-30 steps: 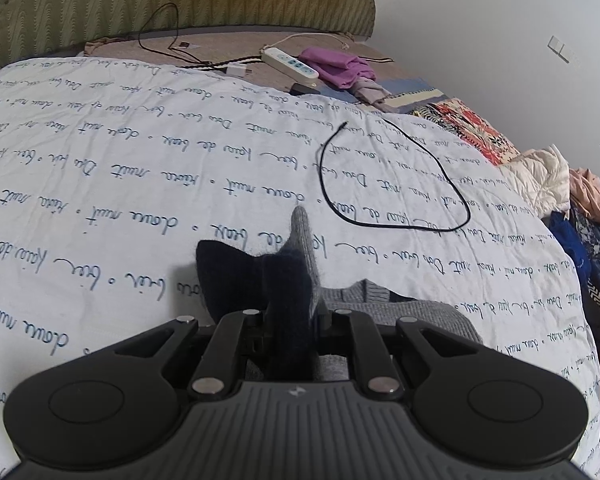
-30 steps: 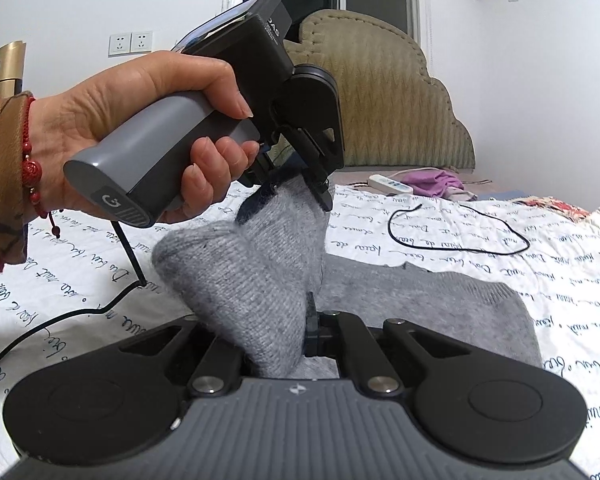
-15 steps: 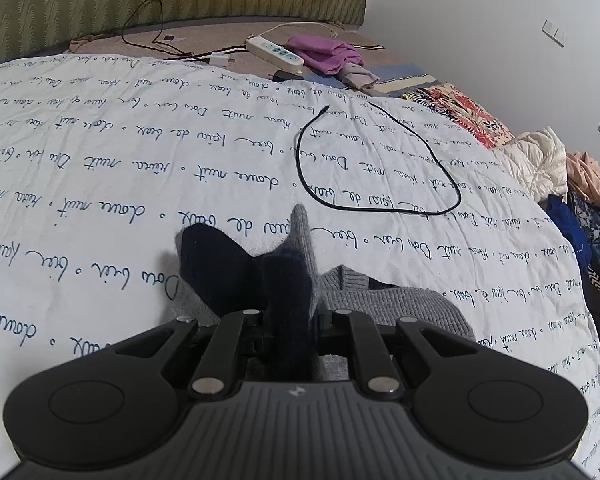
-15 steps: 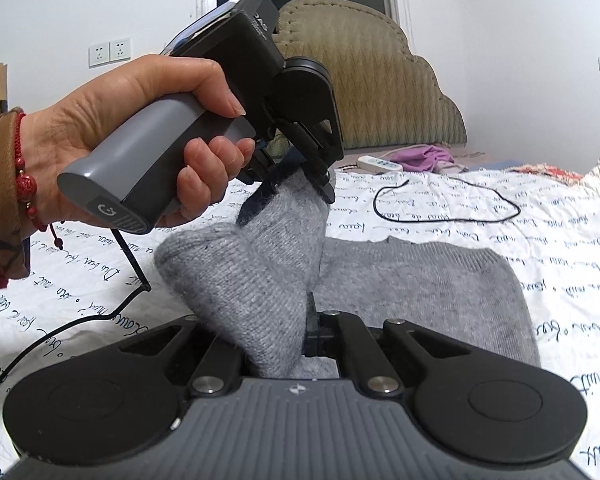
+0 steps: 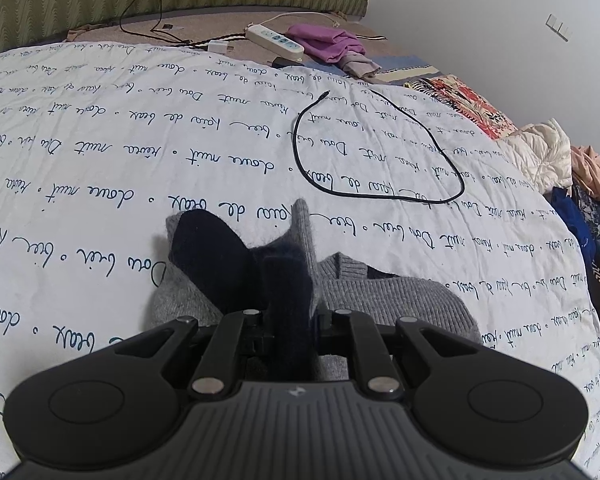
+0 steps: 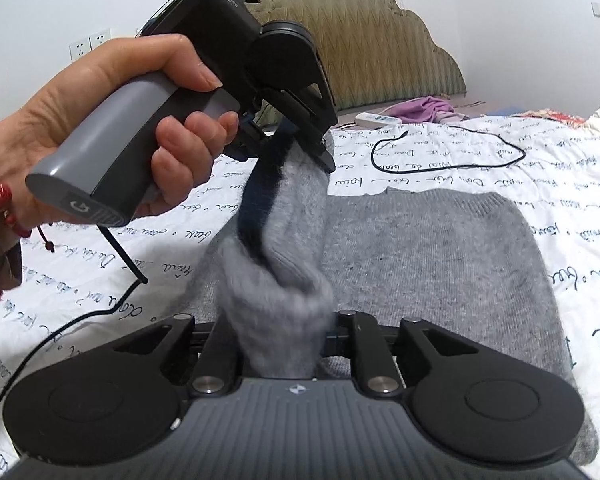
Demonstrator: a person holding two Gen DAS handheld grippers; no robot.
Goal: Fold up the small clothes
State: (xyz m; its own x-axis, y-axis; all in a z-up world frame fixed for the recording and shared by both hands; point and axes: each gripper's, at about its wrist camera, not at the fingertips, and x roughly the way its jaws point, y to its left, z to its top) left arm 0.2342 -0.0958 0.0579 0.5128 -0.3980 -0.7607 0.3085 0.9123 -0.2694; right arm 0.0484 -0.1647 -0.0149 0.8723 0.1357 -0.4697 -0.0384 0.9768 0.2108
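Note:
A small grey knit sweater (image 6: 440, 256) lies flat on the white bedspread, with a dark navy cuff. Its body also shows in the left wrist view (image 5: 396, 300). My left gripper (image 5: 290, 280) is shut on the navy cuff end of the sleeve (image 5: 216, 252); in the right wrist view the left gripper (image 6: 300, 136) holds that sleeve end up off the bed. My right gripper (image 6: 284, 320) is shut on the lower part of the same grey sleeve (image 6: 284, 216), which is stretched between the two grippers above the sweater's left side.
The bed has a white cover with blue script (image 5: 100, 160). A black cable loop (image 5: 380, 184) lies beyond the sweater. A white power strip (image 5: 274, 40) and purple cloth (image 5: 328, 42) lie by the headboard (image 6: 360, 40). Piled clothes (image 5: 580, 184) sit at the right edge.
Both grippers have carried the held sleeve lower and toward the sweater's body. The sleeve now bunches more between them. Both grips are unchanged.

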